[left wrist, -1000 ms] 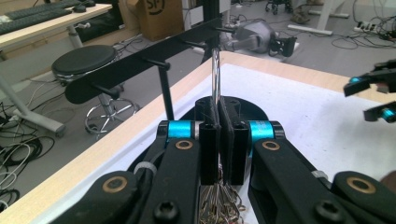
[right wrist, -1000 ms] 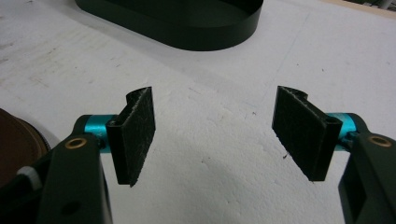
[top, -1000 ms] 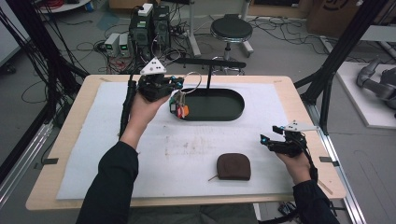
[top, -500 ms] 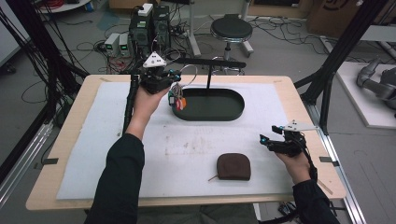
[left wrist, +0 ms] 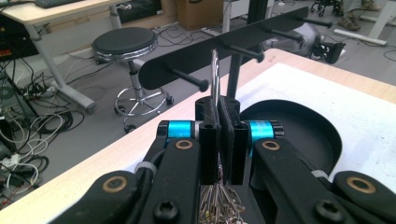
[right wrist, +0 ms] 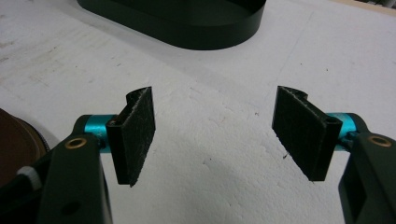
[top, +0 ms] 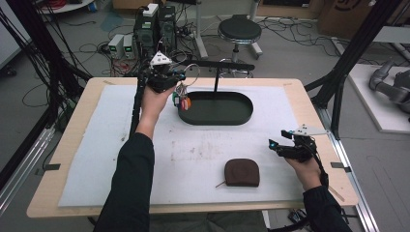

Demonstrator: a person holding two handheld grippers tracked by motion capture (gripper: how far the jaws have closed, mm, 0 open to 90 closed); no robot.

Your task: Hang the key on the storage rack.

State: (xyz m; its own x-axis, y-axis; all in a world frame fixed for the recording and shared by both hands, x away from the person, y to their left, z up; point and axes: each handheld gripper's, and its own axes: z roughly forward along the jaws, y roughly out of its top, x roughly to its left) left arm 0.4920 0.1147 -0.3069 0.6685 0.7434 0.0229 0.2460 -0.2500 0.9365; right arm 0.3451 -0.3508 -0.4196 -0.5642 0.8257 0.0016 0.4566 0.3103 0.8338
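Left hand-held gripper (left wrist: 219, 109) is clamped on the key ring (left wrist: 215, 74), keys (top: 182, 100) dangling under it, just over the near-left rim of the tray (top: 244, 117). The ring stands upright above the pads, right in front of the rack (left wrist: 224, 51), between two of its pegs. Nearest peg (left wrist: 189, 79) is just left of the ring in the left gripper view.

My read: step is hooking the ring on a peg. To do it well, keep the ring plane square to the peg, bring the loop's open part level with the peg tip, slide on along the peg axis, release only once the ring is past the knob at the tip. Grip is low on the ring, so the loop above is free.

Clearance: neighbouring pegs sit close either side, rack post (top: 216, 79) just behind the tray. Approach straight, no sideways sweep. Keys may swing against the tray wall.

Right hand-held gripper (right wrist: 215, 135) has its jaws apart, nothing between, low over the desk (top: 96, 145) near the right edge. Pouch (top: 241, 172) lies near it, well clear of the rack.
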